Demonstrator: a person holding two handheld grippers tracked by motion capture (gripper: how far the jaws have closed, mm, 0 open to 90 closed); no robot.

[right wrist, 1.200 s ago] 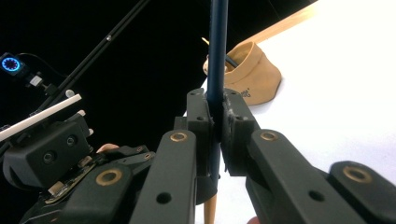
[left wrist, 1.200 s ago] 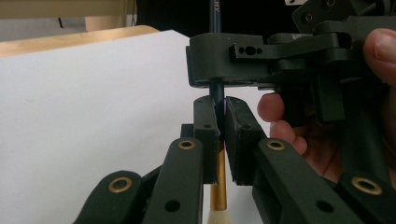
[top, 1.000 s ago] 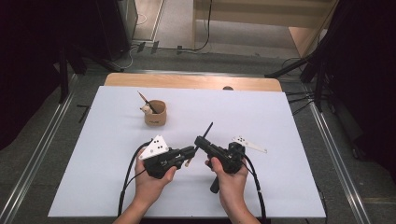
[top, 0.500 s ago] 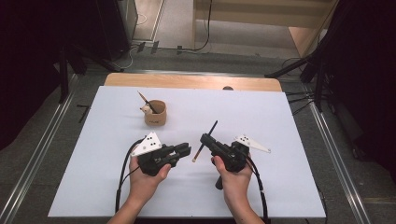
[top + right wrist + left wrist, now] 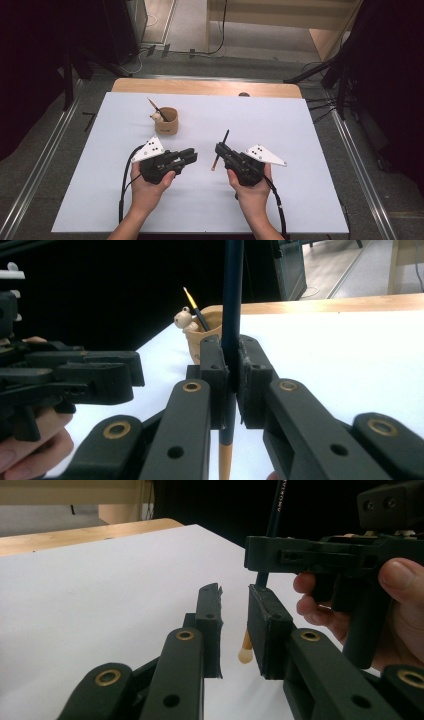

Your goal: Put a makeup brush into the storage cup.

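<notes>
1. Right hand-held gripper (image 5: 220,149) — clamped on a dark pencil (image 5: 220,150), jaws pressed against its shaft on both sides.
2. Pencil tilted, dark end up and away, pale wooden end down just above the white tabletop (image 5: 300,130); well apart from the wooden cup (image 5: 167,120), to its right and nearer the person.
3. Left hand-held gripper (image 5: 192,156) — jaws parted, nothing between them, just beside the pencil's lower end, aimed toward it.
4. Cup holding another pencil (image 5: 152,106) and a small pale figure (image 5: 156,118).
</notes>
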